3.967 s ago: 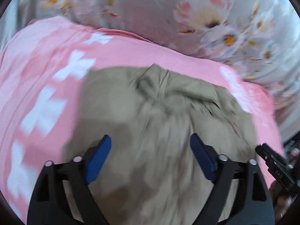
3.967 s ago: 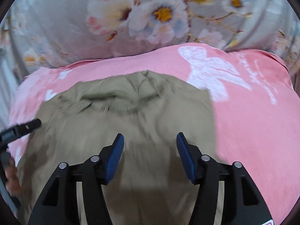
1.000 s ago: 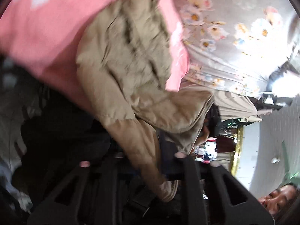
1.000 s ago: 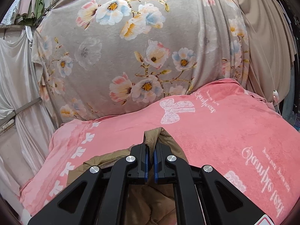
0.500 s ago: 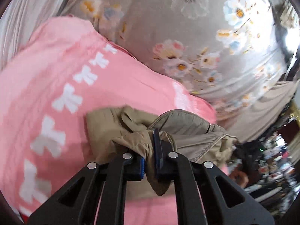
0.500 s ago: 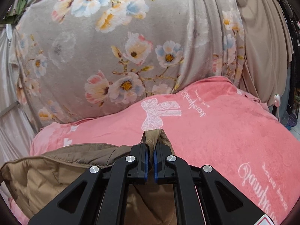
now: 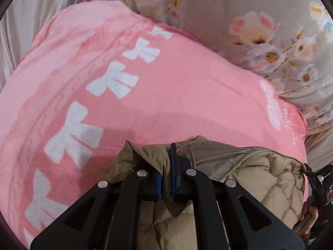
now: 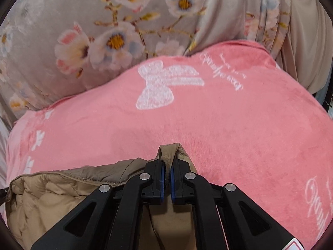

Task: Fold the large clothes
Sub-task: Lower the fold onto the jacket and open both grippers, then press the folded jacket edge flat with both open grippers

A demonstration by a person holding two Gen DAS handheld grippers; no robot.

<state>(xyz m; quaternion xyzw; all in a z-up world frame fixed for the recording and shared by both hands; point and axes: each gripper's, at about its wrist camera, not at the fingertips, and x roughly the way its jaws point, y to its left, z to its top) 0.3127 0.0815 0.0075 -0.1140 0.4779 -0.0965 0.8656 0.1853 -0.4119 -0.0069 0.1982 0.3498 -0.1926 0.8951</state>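
The tan quilted jacket (image 7: 260, 177) is a thin, smooth woven cloth with a slight sheen, stitched into puffy panels. The pink blanket (image 8: 229, 129) beneath looks plush and matt, with a short fuzzy nap. The floral curtain (image 8: 62, 31) behind is smooth, softly glossy fabric. The gripper frames are matt black plastic with shiny metal rivets.

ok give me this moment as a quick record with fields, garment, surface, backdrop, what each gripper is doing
garment: tan quilted jacket, bunched, lining showing
surface: pink blanket with white bows
backdrop: grey floral cloth behind the blanket
left gripper: jaws shut on a fold of the jacket
right gripper: jaws shut on a jacket edge
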